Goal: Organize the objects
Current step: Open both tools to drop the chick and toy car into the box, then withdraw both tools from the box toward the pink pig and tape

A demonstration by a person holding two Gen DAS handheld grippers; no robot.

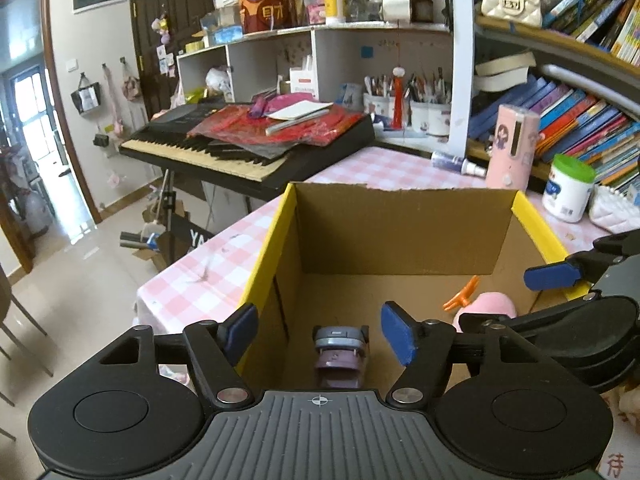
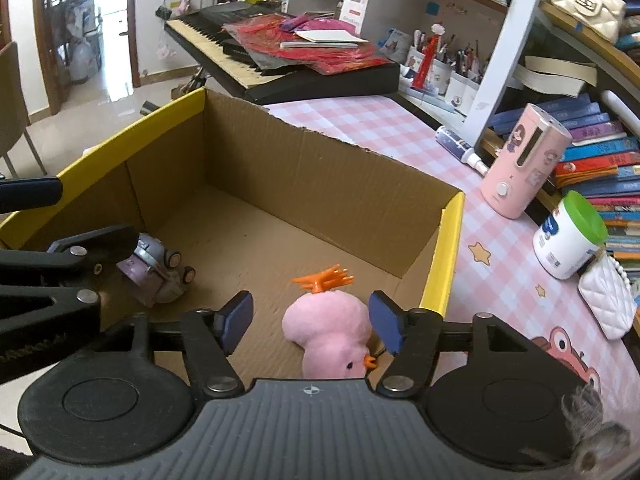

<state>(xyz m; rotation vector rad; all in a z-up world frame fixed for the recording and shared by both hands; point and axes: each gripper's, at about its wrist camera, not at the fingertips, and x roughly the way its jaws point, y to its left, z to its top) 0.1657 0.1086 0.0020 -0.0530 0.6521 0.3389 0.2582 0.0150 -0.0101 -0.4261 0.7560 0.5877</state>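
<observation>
An open cardboard box (image 1: 400, 232) (image 2: 320, 184) with yellow edges stands on the pink checked table. A purple toy car (image 1: 340, 354) (image 2: 158, 272) lies on the box floor. My left gripper (image 1: 320, 336) hangs over it, open, its blue pads apart from the car. A pink plush chick (image 2: 328, 332) (image 1: 490, 306) with orange feet lies on the box floor near the right wall. My right gripper (image 2: 310, 326) stands open above it; its blue pads do not press on the plush. The right gripper's fingers (image 1: 552, 276) show at the left wrist view's right edge.
On the table right of the box stand a pink cylinder device (image 2: 524, 160), a white tub with a green lid (image 2: 568, 236), a small spray bottle (image 2: 460, 148) and a white quilted purse (image 2: 608, 300). Bookshelves (image 1: 580, 120) and a keyboard piano (image 1: 248, 148) lie beyond.
</observation>
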